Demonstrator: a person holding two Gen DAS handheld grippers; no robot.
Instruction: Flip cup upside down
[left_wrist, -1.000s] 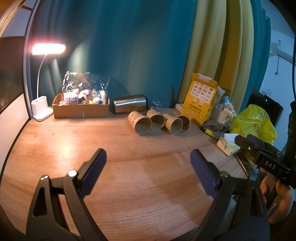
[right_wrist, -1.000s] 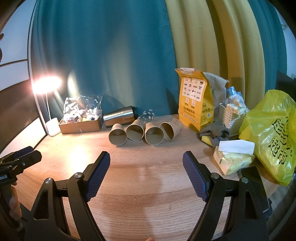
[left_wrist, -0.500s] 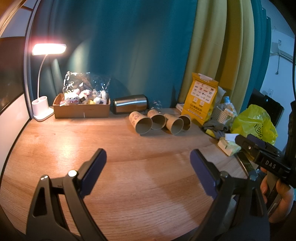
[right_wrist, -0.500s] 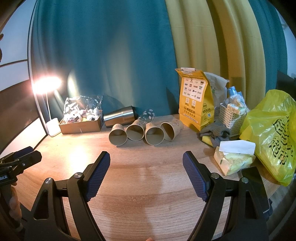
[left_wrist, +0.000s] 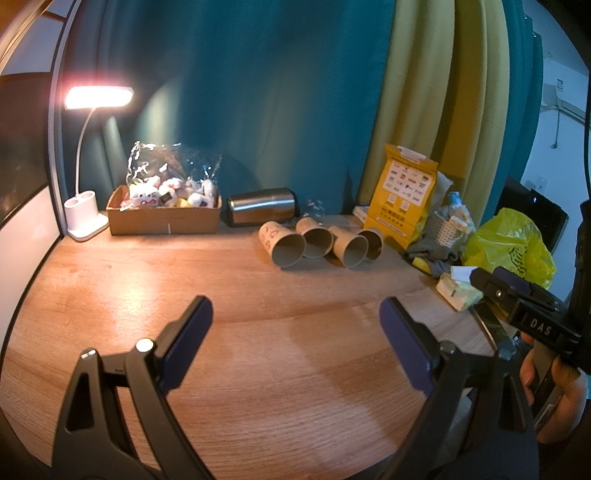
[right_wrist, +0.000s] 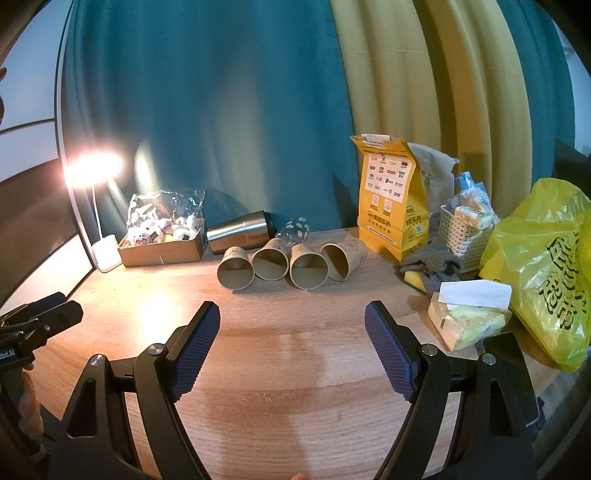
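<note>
- A wooden table stands before a teal curtain and a yellow curtain; a white desk lamp shines at the back left.
- Four paper cups lie on their sides in one row near the back of the table, mouths toward the cameras: the leftmost cup, the second cup, the third cup and the rightmost cup. Neighbours touch or almost touch.
- Behind the cups lies a steel tumbler, and to its left a cardboard box with small toys in plastic.
- To the right of the cups stands a yellow paper bag, then a white basket, a tissue pack and a yellow plastic bag.
- The left gripper has its jaws spread wide over bare wood, well apart from the cups, holding nothing.
- The right gripper is spread in the same way and is also empty.
- Only the left wrist view shows the lamp's head clearly and the person's fingers on the other handle; only the right wrist view shows the grey paper bag behind the yellow one.
</note>
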